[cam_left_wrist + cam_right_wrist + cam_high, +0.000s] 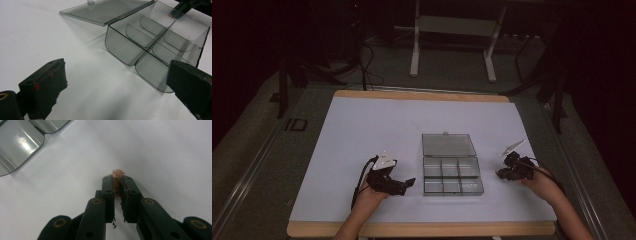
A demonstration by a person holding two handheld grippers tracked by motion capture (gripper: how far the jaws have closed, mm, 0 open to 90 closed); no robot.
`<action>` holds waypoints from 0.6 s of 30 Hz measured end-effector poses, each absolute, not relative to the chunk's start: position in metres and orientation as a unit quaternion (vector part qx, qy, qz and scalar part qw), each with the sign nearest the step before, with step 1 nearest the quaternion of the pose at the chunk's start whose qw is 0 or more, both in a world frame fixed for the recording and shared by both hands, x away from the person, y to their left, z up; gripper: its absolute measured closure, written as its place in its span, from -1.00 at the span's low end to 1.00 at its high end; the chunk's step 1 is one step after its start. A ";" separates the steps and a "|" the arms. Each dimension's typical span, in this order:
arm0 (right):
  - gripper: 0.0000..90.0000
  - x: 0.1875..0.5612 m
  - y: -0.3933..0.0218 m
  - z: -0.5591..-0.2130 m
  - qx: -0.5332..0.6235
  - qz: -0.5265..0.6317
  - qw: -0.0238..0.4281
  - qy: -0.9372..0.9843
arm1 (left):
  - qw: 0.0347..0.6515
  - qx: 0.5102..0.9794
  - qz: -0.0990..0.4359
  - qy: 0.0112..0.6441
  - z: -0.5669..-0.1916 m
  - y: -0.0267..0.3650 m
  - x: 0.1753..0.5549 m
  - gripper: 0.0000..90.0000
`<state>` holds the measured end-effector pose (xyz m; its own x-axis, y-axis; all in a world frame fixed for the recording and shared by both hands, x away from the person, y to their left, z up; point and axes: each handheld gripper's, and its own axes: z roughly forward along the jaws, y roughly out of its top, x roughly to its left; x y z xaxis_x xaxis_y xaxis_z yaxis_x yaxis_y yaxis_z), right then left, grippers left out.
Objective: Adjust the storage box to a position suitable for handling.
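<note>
Two grippers flank my open box on the table: left gripper at 9 o'clock, right gripper at 3. Left view: jaws wide, empty; lid back toward 12. Right view: jaws narrow, pinching a copper coil, axis along them. Next, I judge, carry it over a compartment.

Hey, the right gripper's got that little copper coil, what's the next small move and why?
Probably carry the right gripper left over the open compartment box: it is shut on the copper wire coil, still beside the box, whose lid lies flat open.
</note>
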<state>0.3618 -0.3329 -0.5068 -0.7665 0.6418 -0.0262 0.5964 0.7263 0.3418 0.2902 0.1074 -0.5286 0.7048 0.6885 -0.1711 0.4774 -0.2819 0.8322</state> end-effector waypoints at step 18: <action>0.88 0.358 -0.338 -0.487 0.327 0.181 0.091 0.923 | 0.477 0.789 0.110 0.372 -0.532 0.110 0.291 -0.92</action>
